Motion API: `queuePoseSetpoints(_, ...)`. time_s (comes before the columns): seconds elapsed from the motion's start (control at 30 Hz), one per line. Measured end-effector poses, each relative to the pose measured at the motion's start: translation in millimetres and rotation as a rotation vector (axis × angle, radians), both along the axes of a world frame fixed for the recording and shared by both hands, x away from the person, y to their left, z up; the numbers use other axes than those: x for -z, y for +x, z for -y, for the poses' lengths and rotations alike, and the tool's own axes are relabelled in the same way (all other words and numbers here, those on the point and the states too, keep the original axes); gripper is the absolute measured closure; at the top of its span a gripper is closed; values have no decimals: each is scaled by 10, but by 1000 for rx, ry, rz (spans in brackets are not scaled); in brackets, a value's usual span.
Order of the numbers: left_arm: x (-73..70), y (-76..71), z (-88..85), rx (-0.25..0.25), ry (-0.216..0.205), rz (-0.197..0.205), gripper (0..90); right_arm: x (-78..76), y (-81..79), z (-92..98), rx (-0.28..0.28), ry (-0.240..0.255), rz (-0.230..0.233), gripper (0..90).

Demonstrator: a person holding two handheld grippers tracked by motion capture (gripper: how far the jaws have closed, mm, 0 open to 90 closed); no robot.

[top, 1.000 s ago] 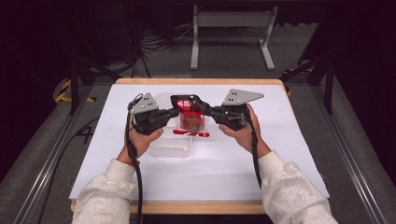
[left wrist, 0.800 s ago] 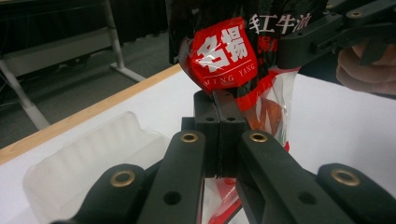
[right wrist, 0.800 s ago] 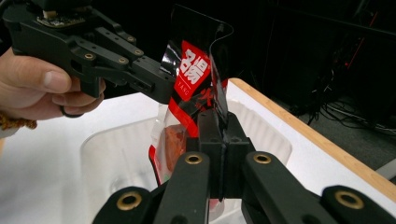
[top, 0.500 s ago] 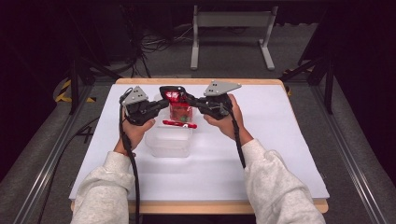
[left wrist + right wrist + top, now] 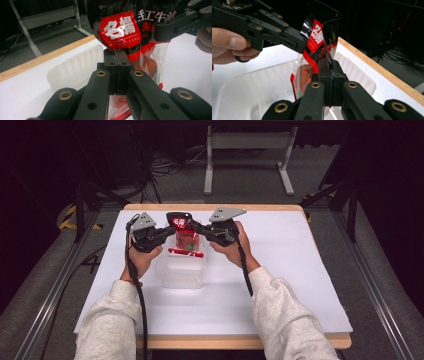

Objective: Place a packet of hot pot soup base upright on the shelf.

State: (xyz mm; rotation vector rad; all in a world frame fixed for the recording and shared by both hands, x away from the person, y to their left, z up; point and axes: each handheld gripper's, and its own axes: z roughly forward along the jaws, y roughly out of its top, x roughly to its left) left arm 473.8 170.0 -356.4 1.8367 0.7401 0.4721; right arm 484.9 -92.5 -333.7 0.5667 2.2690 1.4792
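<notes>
A red and black plastic pouch with white Chinese characters and a clear lower part, showing orange-red contents, hangs upright over the far end of a translucent white plastic container. The pouch's top is pinched from both sides, and its lower part dips into the container. The container is rectangular, open-topped, with faintly ribbed walls, and sits on the table left of centre.

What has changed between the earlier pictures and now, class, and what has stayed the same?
Both hands carried the red packet toward the left of the high view and lowered it over the clear tub, where it now hangs at the far end. The left gripper and right gripper stayed clamped on the packet's top edge throughout. The tub and table did not move.
</notes>
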Motion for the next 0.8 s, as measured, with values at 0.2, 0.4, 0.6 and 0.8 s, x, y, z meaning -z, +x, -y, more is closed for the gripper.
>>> queuePoseSetpoints(0.2, 52, 33, 4, 1, 8, -20, 897, 33, 35, -1, 6, -3, -7, 894)
queuePoseSetpoints(0.4, 166, -3, -45, 8, 27, -36, 897, 156, 25, -37, -5, -9, -29, 893)
queuePoseSetpoints(0.6, 230, -61, -91, 17, 54, -50, 896, 246, -4, -73, -15, -20, -47, 888)
queuePoseSetpoints(0.8, 272, -97, -129, 23, 64, -66, 894, 338, -36, -90, -23, -23, -66, 883)
